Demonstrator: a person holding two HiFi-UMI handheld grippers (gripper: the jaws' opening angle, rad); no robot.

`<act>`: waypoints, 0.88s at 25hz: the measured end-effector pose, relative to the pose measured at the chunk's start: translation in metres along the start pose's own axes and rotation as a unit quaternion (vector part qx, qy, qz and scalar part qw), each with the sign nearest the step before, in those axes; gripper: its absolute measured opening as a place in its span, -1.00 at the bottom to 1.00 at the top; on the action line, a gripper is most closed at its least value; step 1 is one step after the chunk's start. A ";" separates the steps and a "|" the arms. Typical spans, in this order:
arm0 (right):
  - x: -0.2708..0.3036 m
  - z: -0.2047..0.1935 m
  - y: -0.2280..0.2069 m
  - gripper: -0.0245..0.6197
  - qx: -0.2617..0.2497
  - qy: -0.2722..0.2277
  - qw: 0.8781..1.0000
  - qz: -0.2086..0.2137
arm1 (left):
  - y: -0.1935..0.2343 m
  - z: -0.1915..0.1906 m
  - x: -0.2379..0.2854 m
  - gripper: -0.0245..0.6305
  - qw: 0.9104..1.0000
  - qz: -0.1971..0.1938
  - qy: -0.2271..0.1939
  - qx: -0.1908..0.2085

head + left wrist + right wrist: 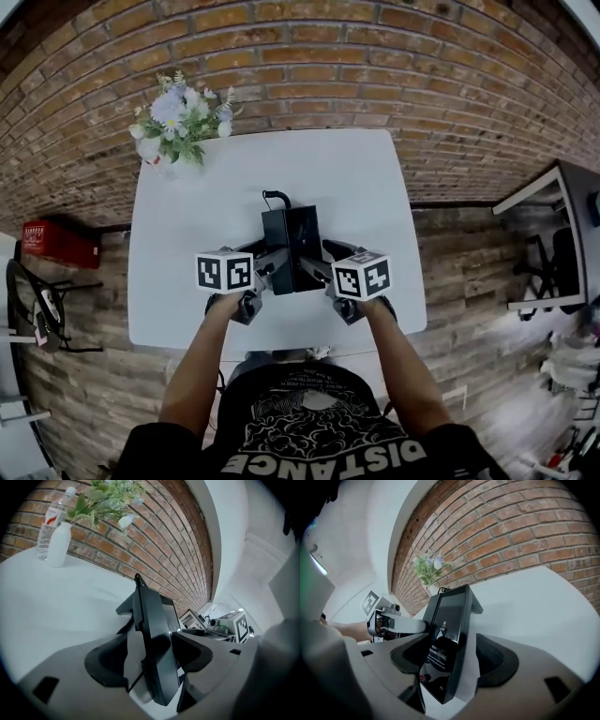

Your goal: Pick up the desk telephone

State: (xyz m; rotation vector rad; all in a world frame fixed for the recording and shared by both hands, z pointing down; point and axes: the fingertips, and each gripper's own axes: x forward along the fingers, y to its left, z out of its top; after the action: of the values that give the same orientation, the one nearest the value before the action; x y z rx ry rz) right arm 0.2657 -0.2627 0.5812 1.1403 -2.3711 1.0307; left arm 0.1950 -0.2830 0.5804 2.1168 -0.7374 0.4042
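Note:
A black desk telephone stands in the middle of the white table, its cord curling up at the far end. My left gripper reaches it from the left and my right gripper from the right. In the left gripper view the telephone's edge runs between the jaws of the left gripper, with a pale gap on one side. In the right gripper view the telephone's glossy face stands between the wide jaws of the right gripper, with a gap on the right.
A white vase of flowers stands at the table's far left corner, with a clear water bottle beside it. A brick wall runs behind the table. A red box lies left of the table and another desk stands to the right.

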 end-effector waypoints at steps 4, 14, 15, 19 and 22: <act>0.012 -0.004 0.001 -0.04 0.006 0.025 0.999 0.032 | -0.001 -0.008 0.008 -0.06 1.000 -0.009 0.007 -0.026; 0.019 -0.007 0.003 -0.04 0.042 0.045 0.995 0.080 | 0.000 -0.008 0.010 -0.06 0.998 -0.015 -0.019 -0.051; 0.020 -0.008 0.004 -0.04 0.044 0.046 0.995 0.083 | -0.001 -0.007 0.010 -0.07 0.998 -0.018 -0.022 -0.051; 0.021 -0.008 0.005 -0.07 0.050 0.051 0.993 0.090 | -0.008 -0.005 0.010 -0.28 0.997 -0.035 -0.034 -0.051; 0.020 -0.008 0.005 -0.09 0.057 0.049 0.993 0.088 | -0.008 -0.005 0.009 -0.29 0.997 -0.030 -0.043 -0.058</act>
State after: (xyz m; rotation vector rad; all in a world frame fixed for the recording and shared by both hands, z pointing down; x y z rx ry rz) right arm 0.2490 -0.2662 0.5955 0.9056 -2.3943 1.2654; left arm 0.2074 -0.2780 0.5834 2.0517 -0.7267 0.2324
